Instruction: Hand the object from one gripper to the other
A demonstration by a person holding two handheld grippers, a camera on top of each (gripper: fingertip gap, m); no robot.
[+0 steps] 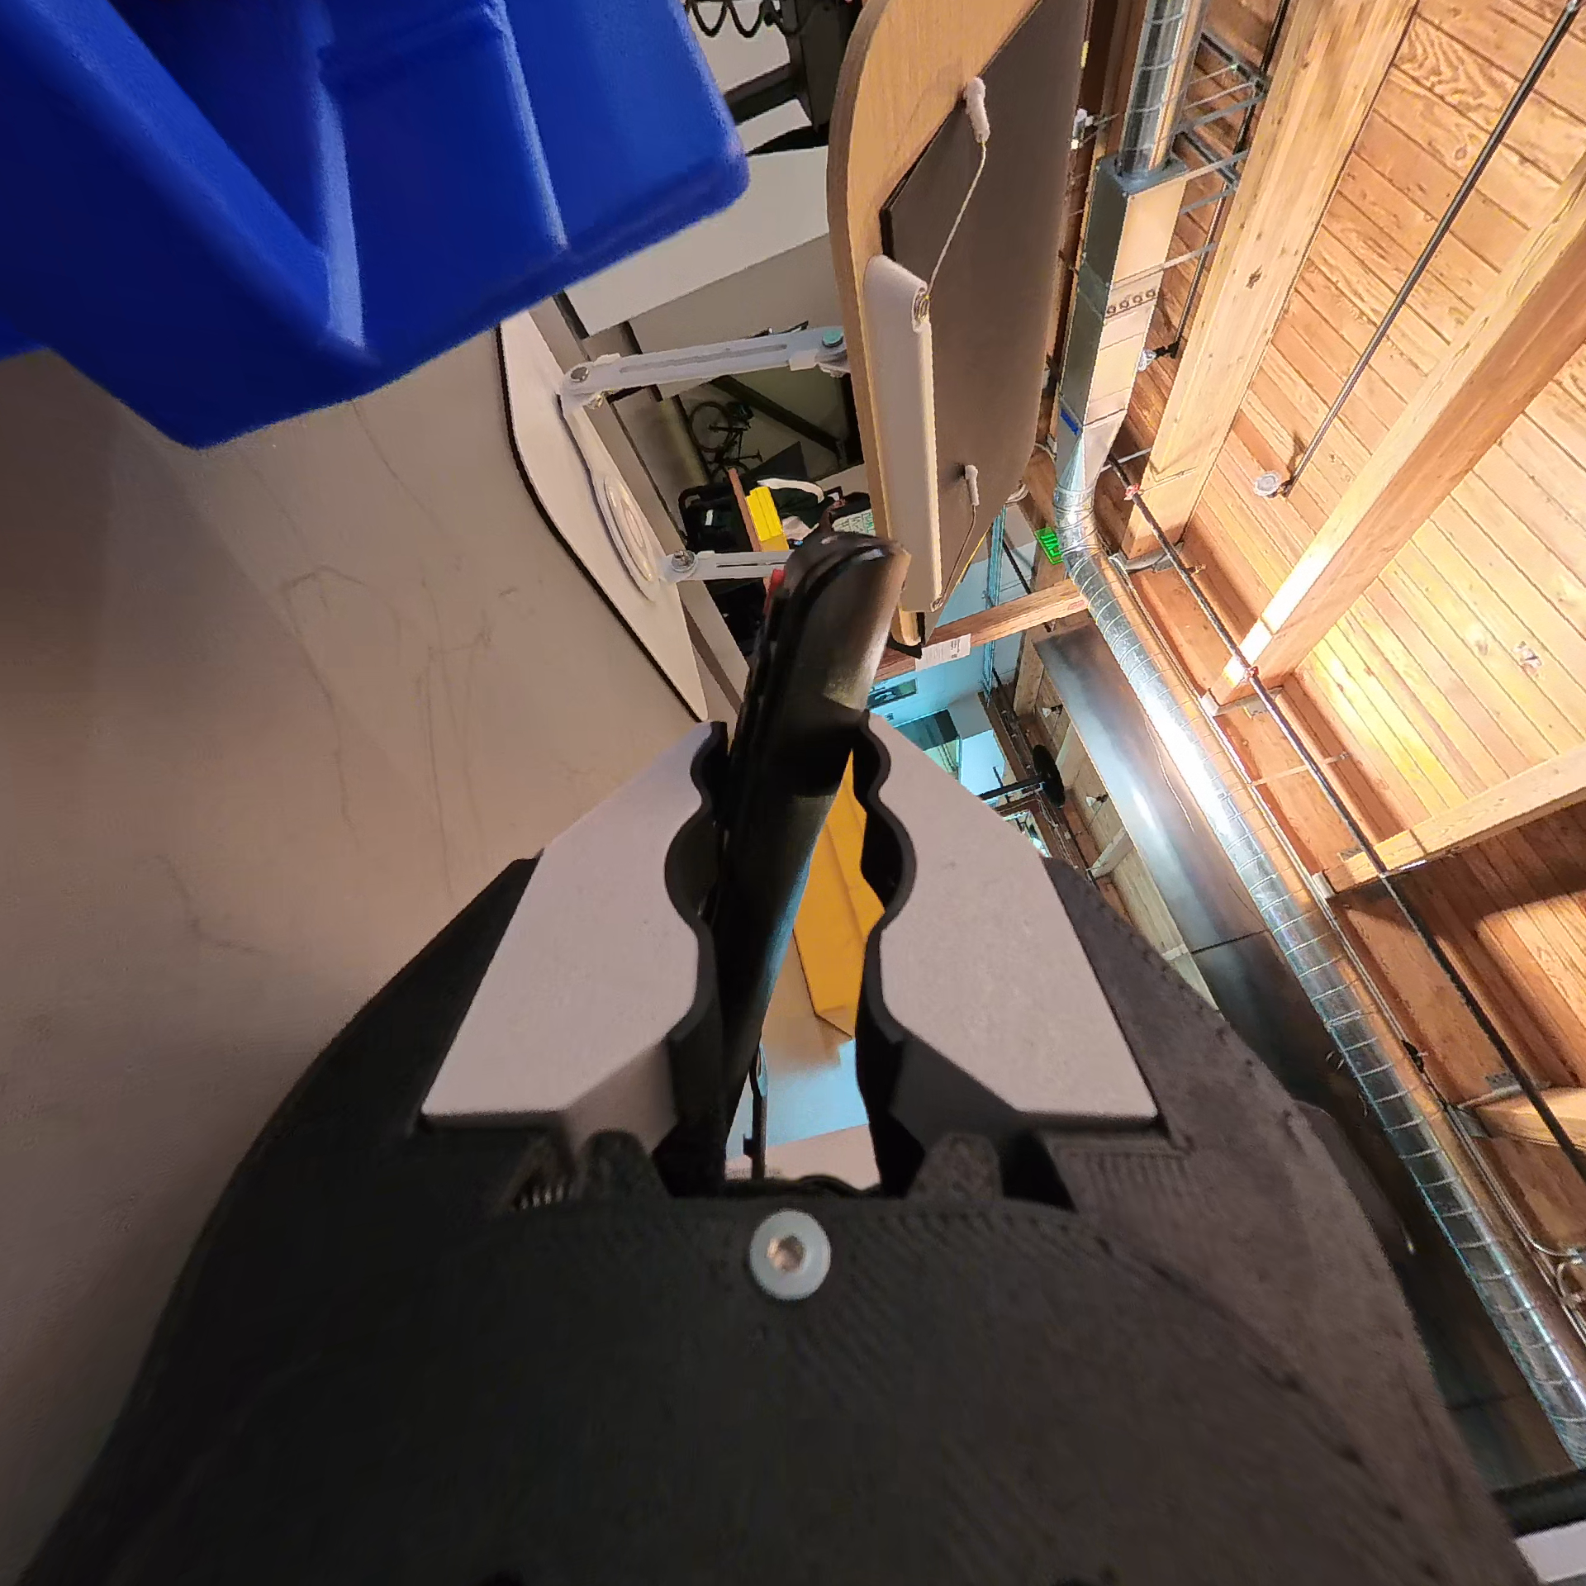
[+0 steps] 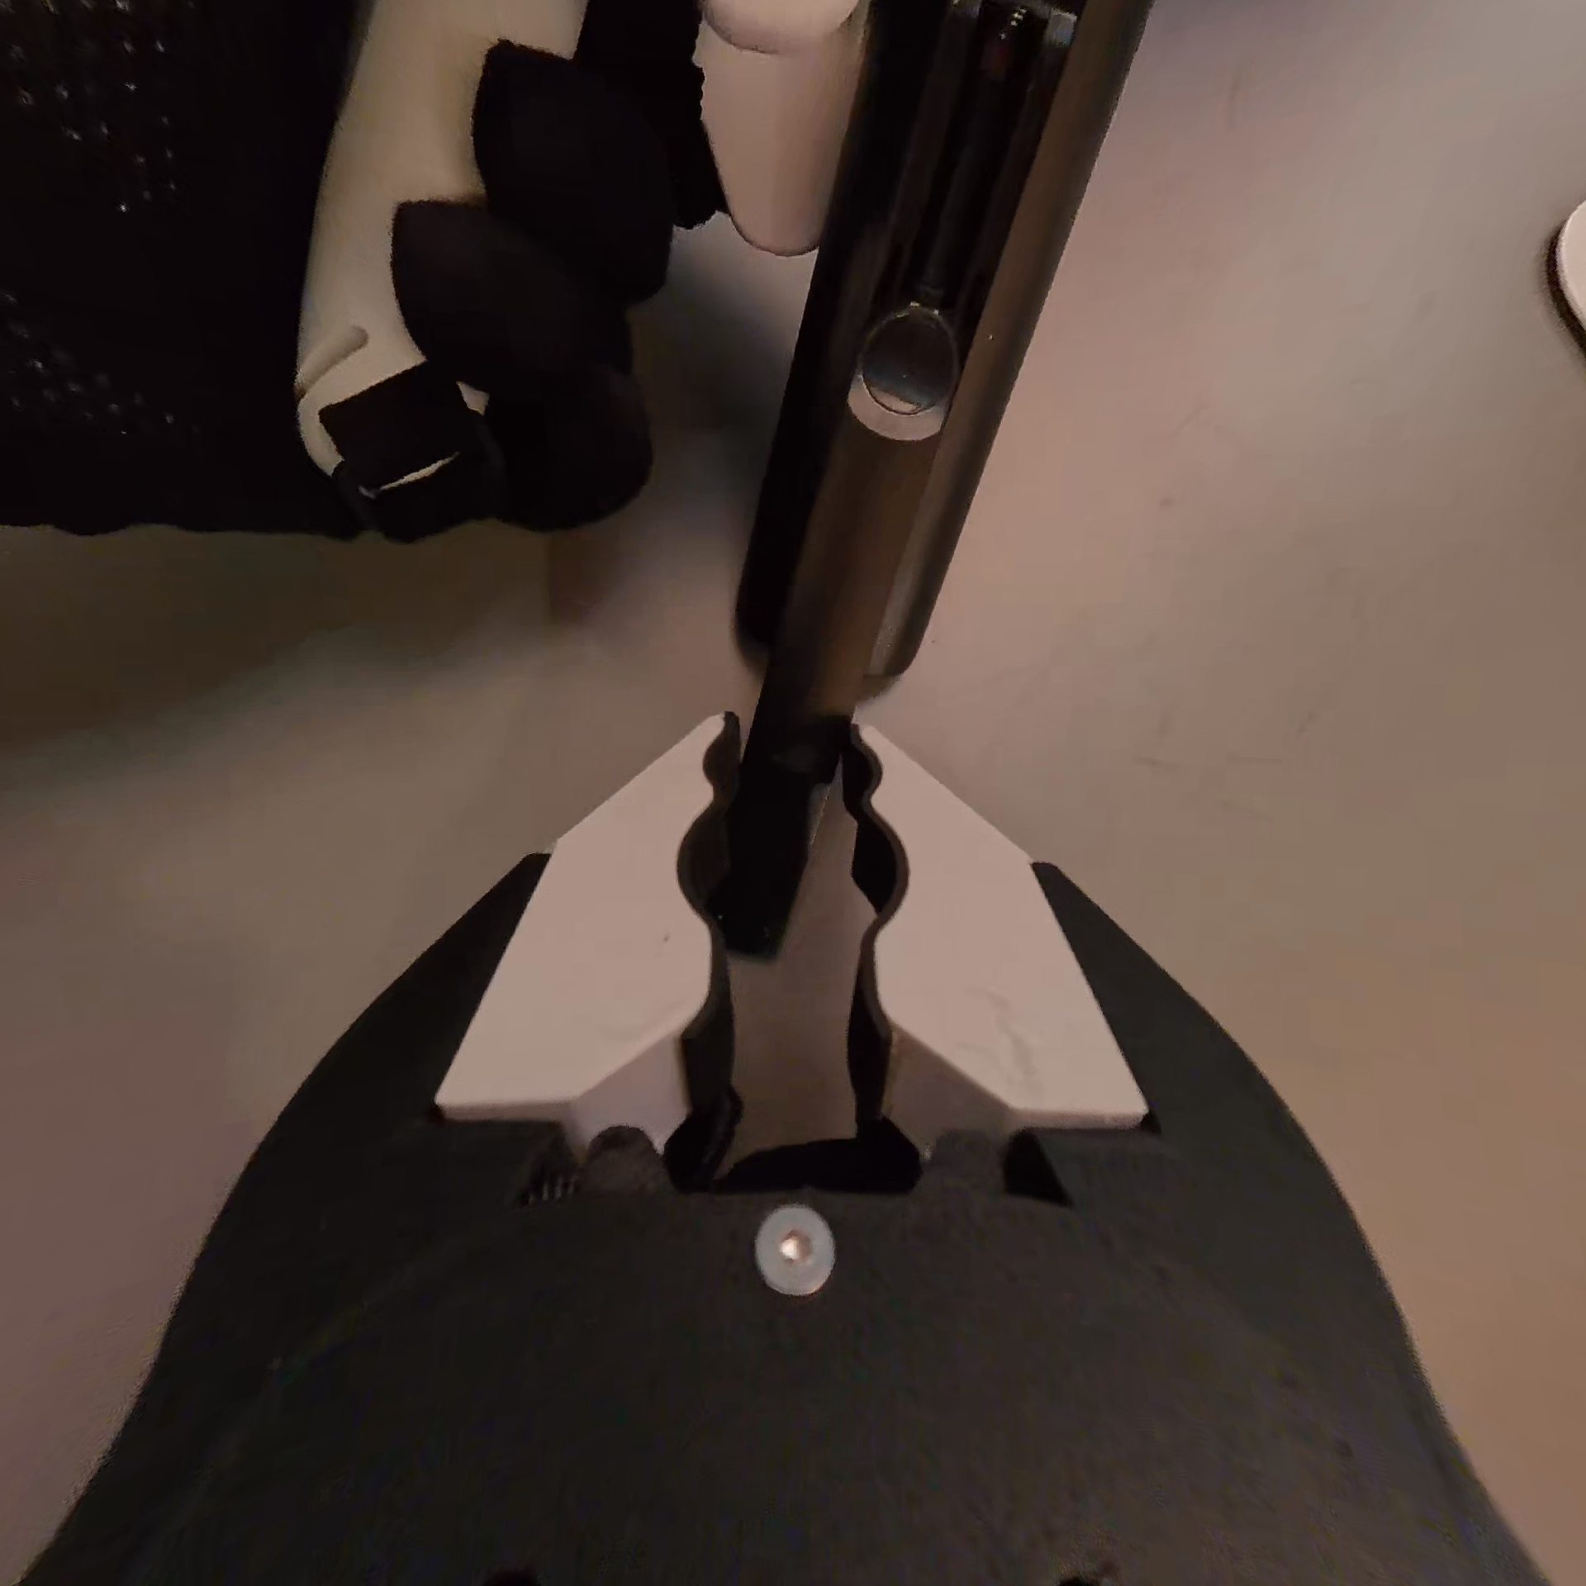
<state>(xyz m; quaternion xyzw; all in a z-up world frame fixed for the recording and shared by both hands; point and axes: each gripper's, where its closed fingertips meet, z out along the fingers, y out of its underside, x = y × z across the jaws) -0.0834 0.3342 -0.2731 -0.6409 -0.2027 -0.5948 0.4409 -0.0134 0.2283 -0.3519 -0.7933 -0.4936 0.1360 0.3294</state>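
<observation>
A long black metal hand tool (image 1: 824,652) with a round rivet (image 2: 901,378) spans both grippers. My left gripper (image 1: 794,738) is shut on one end, and the tool sticks out forward past the fingertips. In the right wrist view the tool (image 2: 927,257) comes down from the top, and its narrow black end sits between my right gripper's (image 2: 791,729) fingertips, which close on it. One white finger (image 2: 772,146) of the left gripper shows beside the tool at the top. The tool hangs above the beige table (image 2: 1201,687).
A blue plastic bin (image 1: 300,172) stands close at the upper left of the left wrist view. A black-gloved hand (image 2: 532,343) holds the left gripper's handle. A wooden panel on white brackets (image 1: 935,257) stands beyond the table. A white round rim (image 2: 1572,266) shows at the right edge. There is about 15 cm between the tips of the two grippers.
</observation>
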